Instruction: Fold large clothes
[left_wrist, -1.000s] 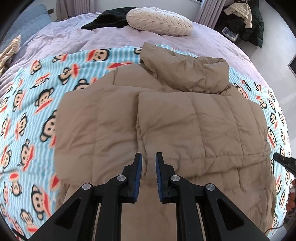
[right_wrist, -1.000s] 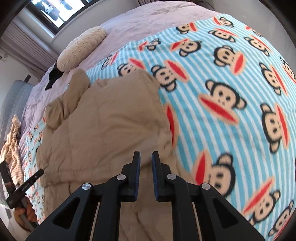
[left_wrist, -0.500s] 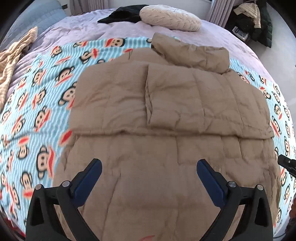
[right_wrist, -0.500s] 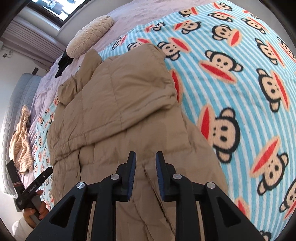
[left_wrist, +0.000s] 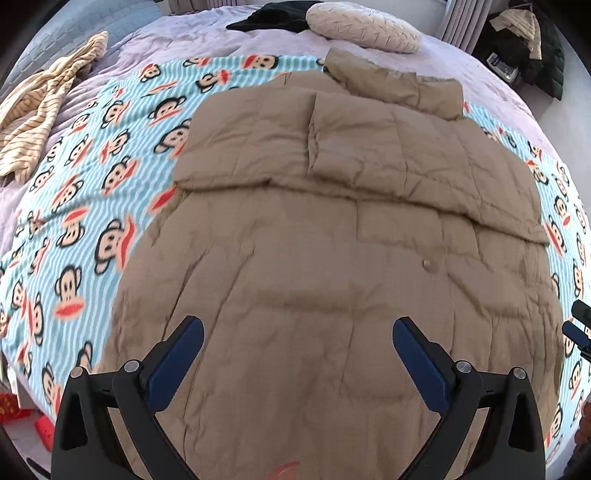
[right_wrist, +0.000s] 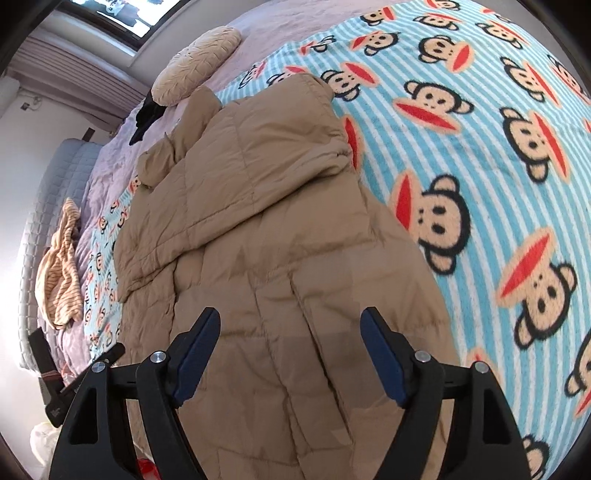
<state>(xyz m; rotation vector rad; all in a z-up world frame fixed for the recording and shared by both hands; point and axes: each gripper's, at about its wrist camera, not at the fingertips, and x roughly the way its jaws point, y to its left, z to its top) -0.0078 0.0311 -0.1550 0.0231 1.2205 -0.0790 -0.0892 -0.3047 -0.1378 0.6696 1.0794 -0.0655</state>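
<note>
Left wrist view: the left claw (left_wrist: 298, 343) hangs above the near part of the coat (left_wrist: 332, 258), its blue-padded fingers (left_wrist: 173, 365) spread wide apart and gripping nothing. The tan quilted coat lies flat on the monkey-print blanket (left_wrist: 92, 206), which covers the bed (left_wrist: 177, 40). The coat's sleeves are folded in across its far half, meeting near the middle, and the collar or hood (left_wrist: 399, 86) lies at the far end. A small button (left_wrist: 427, 264) shows on the right of the coat. Far beyond it sits a pale pillow (left_wrist: 364, 27), with a black garment (left_wrist: 273, 18) just to its left. A striped cloth (left_wrist: 40, 107) lies crumpled at the far left of the bed. At the right edge, part of the right claw (left_wrist: 580, 325) peeks into view. Dark clothes (left_wrist: 532, 40) are piled off the bed at far right.

Right wrist view: the right claw (right_wrist: 291, 350) hovers over the coat's (right_wrist: 266, 236) near right side, fingers (right_wrist: 384, 362) wide apart and empty. The coat runs from near to far, its right edge on the blanket (right_wrist: 480, 155). The pillow (right_wrist: 195, 62) lies far off, the striped cloth (right_wrist: 61, 266) at the left, and the left claw (right_wrist: 74, 373) shows at the near left edge, beside the coat.
</note>
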